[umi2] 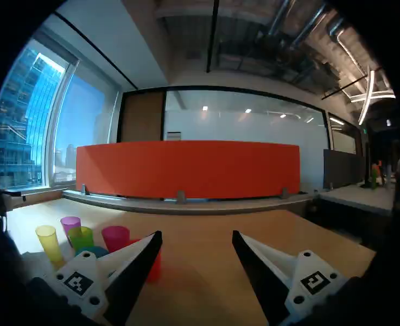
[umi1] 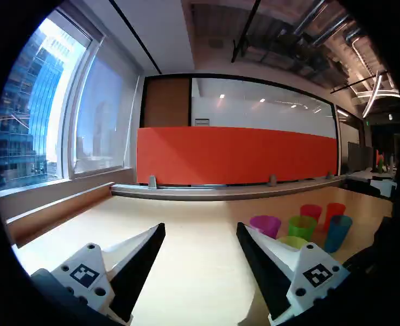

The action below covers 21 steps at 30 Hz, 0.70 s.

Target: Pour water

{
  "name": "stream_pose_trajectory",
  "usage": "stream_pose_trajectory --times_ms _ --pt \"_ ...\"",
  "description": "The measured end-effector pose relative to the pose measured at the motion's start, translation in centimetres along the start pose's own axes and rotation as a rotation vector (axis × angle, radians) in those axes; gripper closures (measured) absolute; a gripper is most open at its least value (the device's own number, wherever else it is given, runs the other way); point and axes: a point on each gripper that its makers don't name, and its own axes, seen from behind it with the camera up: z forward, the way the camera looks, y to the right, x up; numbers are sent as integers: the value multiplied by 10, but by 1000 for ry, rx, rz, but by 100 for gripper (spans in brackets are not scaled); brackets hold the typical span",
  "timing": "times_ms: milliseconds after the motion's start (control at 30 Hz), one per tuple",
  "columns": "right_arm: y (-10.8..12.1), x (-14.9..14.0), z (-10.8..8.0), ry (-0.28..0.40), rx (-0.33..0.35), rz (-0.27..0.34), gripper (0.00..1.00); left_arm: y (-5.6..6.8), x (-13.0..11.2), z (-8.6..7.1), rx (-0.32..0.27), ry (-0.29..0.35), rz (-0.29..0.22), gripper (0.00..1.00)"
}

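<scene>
A cluster of several coloured plastic cups stands on the light wooden desk (umi1: 200, 217). In the left gripper view they sit to the right: purple cup (umi1: 265, 224), green cup (umi1: 302, 226), pink cup (umi1: 311, 211), orange-red cup (umi1: 334, 213) and blue cup (umi1: 338, 232). My left gripper (umi1: 200, 227) is open over bare desk, left of the cups. In the right gripper view the cups lie to the left: yellow cup (umi2: 49, 243), purple cup (umi2: 70, 223), green cup (umi2: 81, 237), pink cup (umi2: 115, 237). My right gripper (umi2: 196, 234) is open and holds nothing. Its left finger partly hides a red cup (umi2: 154, 266).
An orange divider panel (umi1: 235, 155) runs along the desk's far edge, with a glass wall behind it. Large windows (umi1: 42, 119) and a wooden ledge (umi1: 53, 209) line the left side. Another desk (umi2: 357, 198) stands to the right.
</scene>
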Motion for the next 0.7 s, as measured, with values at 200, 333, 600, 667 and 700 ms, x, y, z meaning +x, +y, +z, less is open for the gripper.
stream_pose_trajectory --times_ms 200,333,600,667,700 --pt "-8 30 0 -13 45 -13 0 10 31 7 -31 13 -20 3" --pt "-13 52 1 -21 65 -13 0 12 52 9 -44 10 -26 3" --pt "-24 95 7 -55 133 33 0 26 93 18 -117 -10 -29 3" --pt "-25 107 8 -53 146 46 0 31 105 18 -136 -9 -25 3" --pt "-25 113 9 -52 152 50 0 33 111 19 -145 -9 -24 3"
